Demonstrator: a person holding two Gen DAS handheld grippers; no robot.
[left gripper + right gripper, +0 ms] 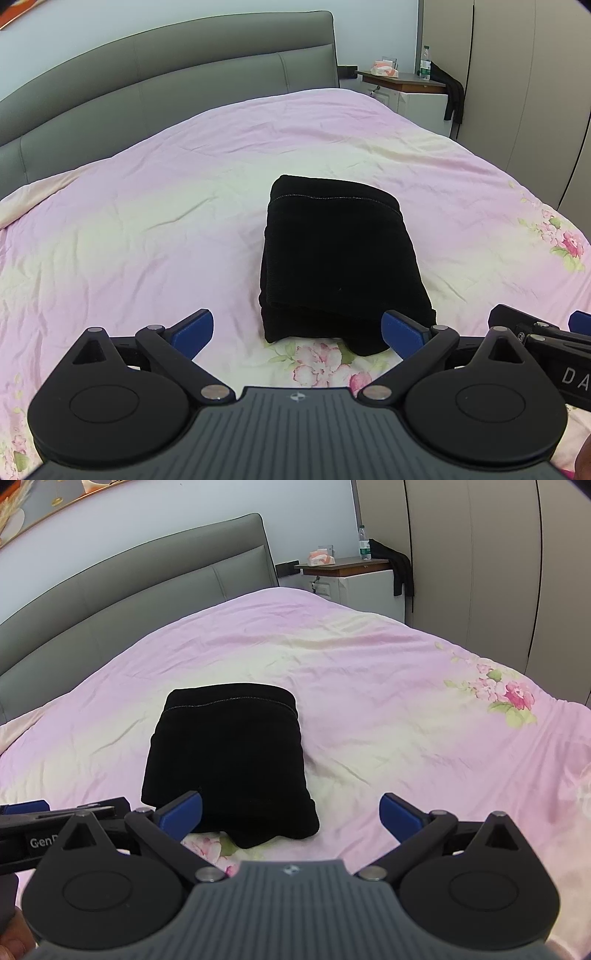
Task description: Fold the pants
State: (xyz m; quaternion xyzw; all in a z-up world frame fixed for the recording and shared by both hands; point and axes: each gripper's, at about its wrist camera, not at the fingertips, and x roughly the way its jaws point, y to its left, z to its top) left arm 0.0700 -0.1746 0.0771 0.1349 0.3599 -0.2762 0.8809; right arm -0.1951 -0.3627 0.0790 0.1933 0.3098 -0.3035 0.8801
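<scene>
Pants: black pants (341, 266) folded into a compact stack, near the pink floral bedspread's (147, 221) front edge.
Left gripper (299, 332): jaws apart, empty.
Right gripper (291, 814): jaws apart, empty.

We've got the folded pants (340, 258) lying on the bed (147, 229), just ahead of both grippers, which sit side by side: the left gripper (297, 330) with its jaws spread, the right gripper (291, 810) likewise. Behind the pants stands the headboard (166, 85); beyond it to the right, a nightstand (406, 88) carrying a bottle (425, 63)
</scene>
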